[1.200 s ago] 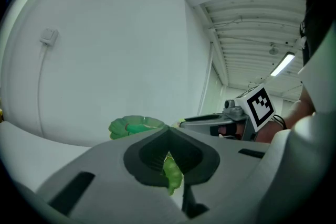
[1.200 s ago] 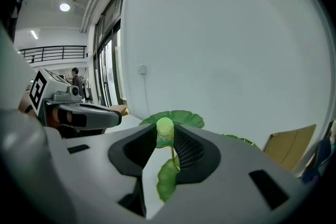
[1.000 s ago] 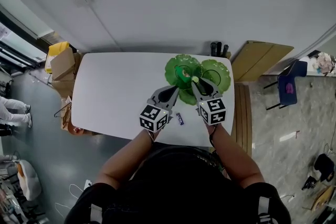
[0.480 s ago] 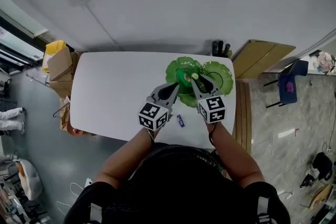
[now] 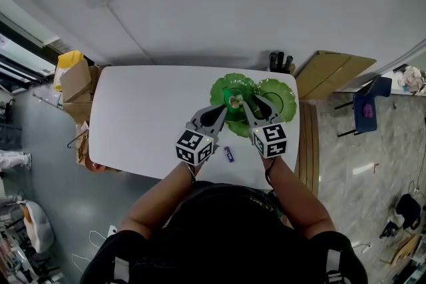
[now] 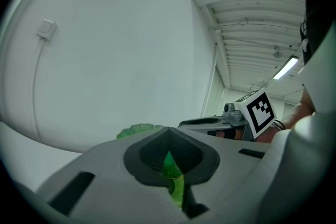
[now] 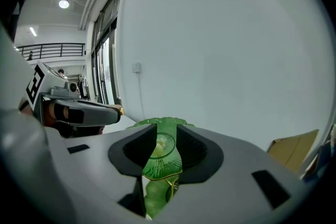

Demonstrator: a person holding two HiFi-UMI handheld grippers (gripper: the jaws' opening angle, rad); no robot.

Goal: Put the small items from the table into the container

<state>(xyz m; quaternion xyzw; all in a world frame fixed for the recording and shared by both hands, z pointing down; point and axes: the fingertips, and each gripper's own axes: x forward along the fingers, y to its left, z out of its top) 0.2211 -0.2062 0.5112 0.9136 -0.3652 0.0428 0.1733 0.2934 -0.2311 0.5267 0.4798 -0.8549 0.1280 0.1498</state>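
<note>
Dish (image 5: 221, 85), green, lobed, at table (image 5: 146, 116) far-right corner, our L gripper (image 5: 223, 110) clenched, empty, R gripper (image 5: 246, 105) jaws apart, nothing betw., both tips over dish, purple item (image 5: 228, 153) nr us.

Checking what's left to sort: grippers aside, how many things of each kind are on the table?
Green lobed dish: 1
Small pale item, in the dish: 1
Small dark-blue item, outside the dish: 1
Total: 3

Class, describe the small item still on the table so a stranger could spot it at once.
Find the white table. Near its front edge, before the green leaf-shaped dish, lies a tiny item. It alone is dark blue and outside the dish.
</note>
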